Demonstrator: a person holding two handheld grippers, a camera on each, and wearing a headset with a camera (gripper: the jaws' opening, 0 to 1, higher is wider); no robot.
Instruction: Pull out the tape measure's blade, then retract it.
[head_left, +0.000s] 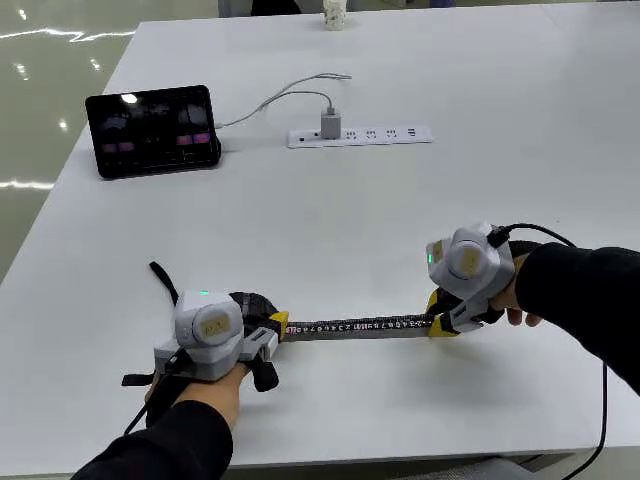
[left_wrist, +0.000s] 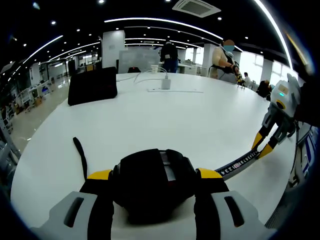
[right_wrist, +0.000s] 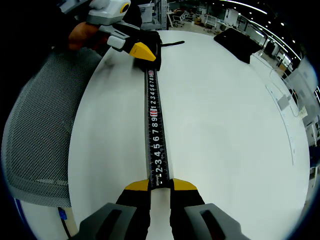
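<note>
Near the front edge of the white counter (head_left: 380, 220), toward its left corner, the left gripper (head_left: 266, 338) clamps the black tape measure (left_wrist: 152, 182) between its yellow-tipped jaws, with the strap (head_left: 163, 281) trailing toward the left edge. The blade (right_wrist: 154, 120) lies flat on the counter, drawn out parallel to that front edge, and the right gripper (right_wrist: 160, 186) pinches its tip. A dark tablet (head_left: 153, 130) and a white power strip (head_left: 360, 135) sit well apart, toward the far edge.
</note>
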